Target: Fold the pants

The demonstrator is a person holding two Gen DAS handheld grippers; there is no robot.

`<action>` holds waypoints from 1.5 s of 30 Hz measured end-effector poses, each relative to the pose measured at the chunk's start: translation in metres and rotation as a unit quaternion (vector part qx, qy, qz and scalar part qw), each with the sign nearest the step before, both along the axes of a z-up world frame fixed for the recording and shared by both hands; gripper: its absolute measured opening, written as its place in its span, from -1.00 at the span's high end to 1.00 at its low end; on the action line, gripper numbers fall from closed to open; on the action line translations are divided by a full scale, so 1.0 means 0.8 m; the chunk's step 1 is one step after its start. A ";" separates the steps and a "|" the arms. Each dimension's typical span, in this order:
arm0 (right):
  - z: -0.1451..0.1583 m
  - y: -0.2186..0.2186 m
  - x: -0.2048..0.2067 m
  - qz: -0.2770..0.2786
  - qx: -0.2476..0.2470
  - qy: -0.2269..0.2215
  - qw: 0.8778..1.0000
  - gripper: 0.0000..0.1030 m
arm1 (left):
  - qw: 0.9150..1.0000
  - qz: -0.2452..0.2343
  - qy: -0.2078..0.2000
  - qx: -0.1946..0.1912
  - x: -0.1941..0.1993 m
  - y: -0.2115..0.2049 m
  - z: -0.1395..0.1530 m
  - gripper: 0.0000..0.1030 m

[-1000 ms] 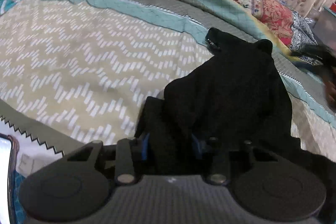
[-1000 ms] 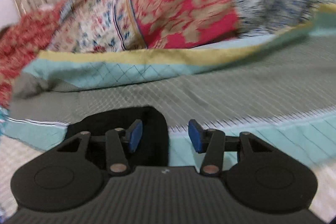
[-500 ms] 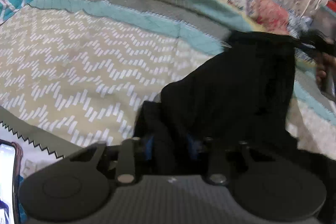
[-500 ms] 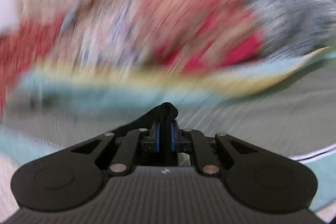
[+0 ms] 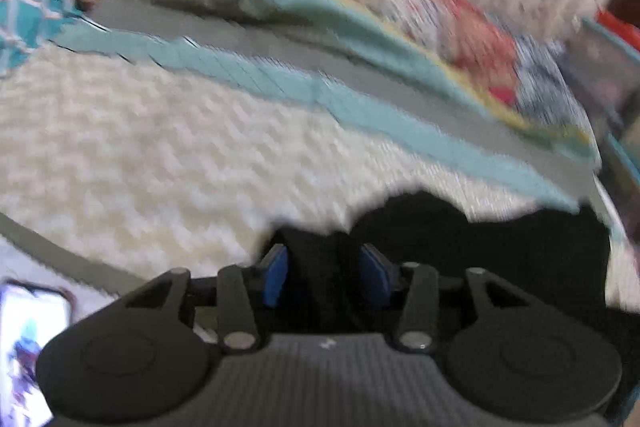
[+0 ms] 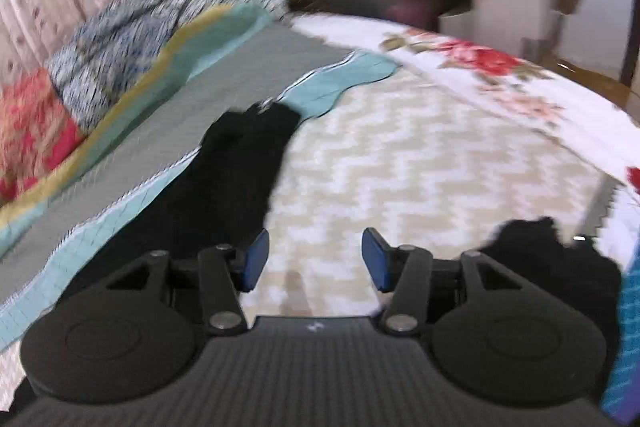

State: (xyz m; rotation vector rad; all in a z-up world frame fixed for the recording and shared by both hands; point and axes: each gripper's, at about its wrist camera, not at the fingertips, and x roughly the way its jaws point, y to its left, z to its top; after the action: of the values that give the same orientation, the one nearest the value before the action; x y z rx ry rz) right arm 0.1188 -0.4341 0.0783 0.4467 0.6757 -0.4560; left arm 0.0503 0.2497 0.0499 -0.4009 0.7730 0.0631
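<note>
- left wrist view: one left gripper [image 5: 324,275], two blue pads [image 5: 274,277], jaws opening, a fold of the black pants [image 5: 500,251] standing between them; cannot tell whether pads press on it.
- one pair of pants counted, bunched low right on the one zigzag bedspread [image 5: 160,155]; one lit phone [image 5: 32,343] at lower left edge.
- versus half a second ago: pads further apart; pants lower in frame, no longer stretched up to the right; picture blurred now.
- right wrist view: one right gripper [image 6: 316,259], jaws opening, gap fairly wide, only bedspread [image 6: 400,167] visible between pads, nothing held.
- pants [image 6: 236,179] as one long dark strip left of gripper, across teal border and zigzag cloth; second dark mass [image 6: 552,259] at right, behind gripper.
- versus half a second ago: was clamped on black cloth, now released; view swung toward floral sheet [image 6: 500,75].
</note>
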 end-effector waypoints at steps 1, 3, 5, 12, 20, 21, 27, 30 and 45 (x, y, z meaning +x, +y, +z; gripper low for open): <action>0.000 0.004 0.002 0.001 -0.002 -0.007 1.000 -0.06 | 1.000 0.019 -0.005 0.001 0.002 0.013 0.006 0.19; 0.011 0.010 0.020 0.019 -0.013 -0.014 1.000 -0.06 | 0.999 0.040 -0.004 0.011 0.014 0.032 0.010 0.19; 0.015 0.012 0.037 0.047 -0.017 -0.024 0.998 -0.06 | 0.999 0.030 0.009 0.038 0.033 0.038 0.005 0.19; -0.002 0.044 0.158 0.095 0.029 -0.028 0.995 -0.06 | 0.992 -0.089 -0.002 0.094 0.072 -0.015 -0.018 -0.22; -0.083 0.075 0.263 0.058 0.006 0.086 0.995 0.30 | 0.965 -0.201 0.025 0.165 0.102 -0.100 -0.059 0.84; -0.082 0.081 0.262 0.056 -0.031 0.081 0.995 0.66 | 0.962 -0.202 0.025 0.179 0.102 -0.104 -0.060 0.85; -0.047 0.032 0.212 0.018 0.062 -0.090 0.994 0.76 | 0.922 -0.092 -0.171 0.335 0.052 -0.118 0.046 0.79; -0.064 0.020 0.212 0.005 0.094 -0.092 0.991 0.53 | 0.897 -0.090 -0.145 0.409 0.052 -0.145 0.036 -0.21; -0.086 0.034 0.209 0.028 0.082 -0.025 0.996 0.16 | 0.997 -0.025 0.050 0.045 0.141 0.043 -0.021 -0.17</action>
State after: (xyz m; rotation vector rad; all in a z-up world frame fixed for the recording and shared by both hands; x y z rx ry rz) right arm 0.2862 -0.4071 0.0098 0.5911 0.6791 -0.3362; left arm 0.1629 0.2845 0.0327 -0.2948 0.8747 0.0717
